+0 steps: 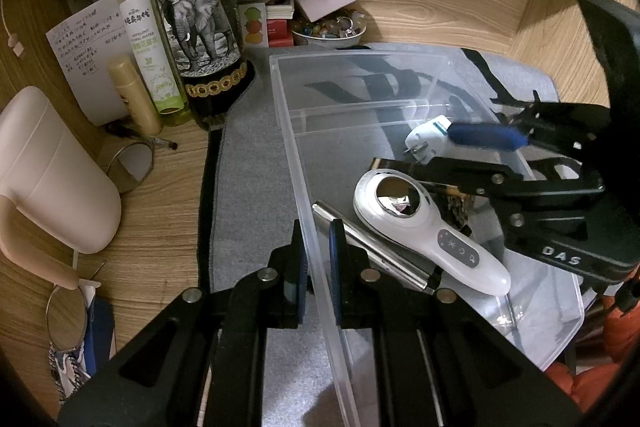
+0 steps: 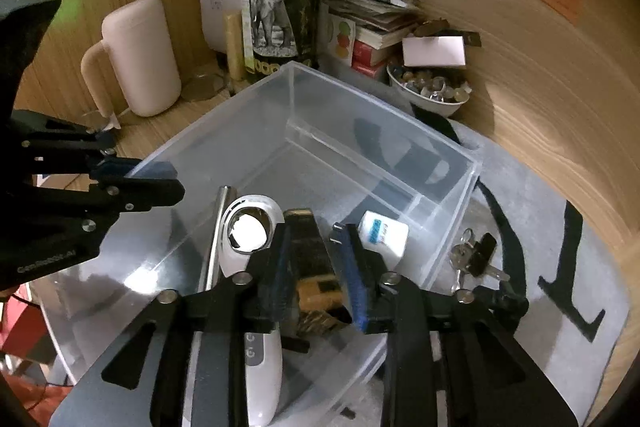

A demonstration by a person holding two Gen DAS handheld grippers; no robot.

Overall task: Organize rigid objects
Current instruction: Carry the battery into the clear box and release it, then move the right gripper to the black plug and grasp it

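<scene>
Left wrist view shows the left tongs (image 1: 318, 259) closed on the near wall of the clear plastic bin (image 1: 292, 131), one pad outside the wall and one inside. The bin stands on a grey mat (image 1: 248, 155) on the wooden tabletop (image 1: 160, 227).

Inside the bin lie a white handheld device (image 1: 432, 231) with a shiny round head, a metal rod (image 1: 372, 251) just beside it along the near wall, and a small white plug-like object (image 1: 426, 139) further in. A clear divider (image 1: 360, 111) crosses the bin's far part.

The right tongs (image 1: 448, 155) reach into the bin from the right. In the right wrist view, the right tongs (image 2: 316, 267) are partly open around a dark rectangular object with gold markings (image 2: 308, 259); its two blue pads stand on either side of it, but firm contact cannot be told. The white device (image 2: 248, 235) lies touching or just beside the dark object on the left, and the small white object (image 2: 384, 233) is just to the right of the tongs.

A bunch of keys (image 2: 474, 257) rests on the mat outside the bin's right wall. Behind the bin stand a dark bottle with an elephant label (image 1: 196, 23), a green spray bottle (image 1: 148, 39), a bowl of small stones (image 1: 328, 27) and a pale mug (image 1: 52, 171).
</scene>
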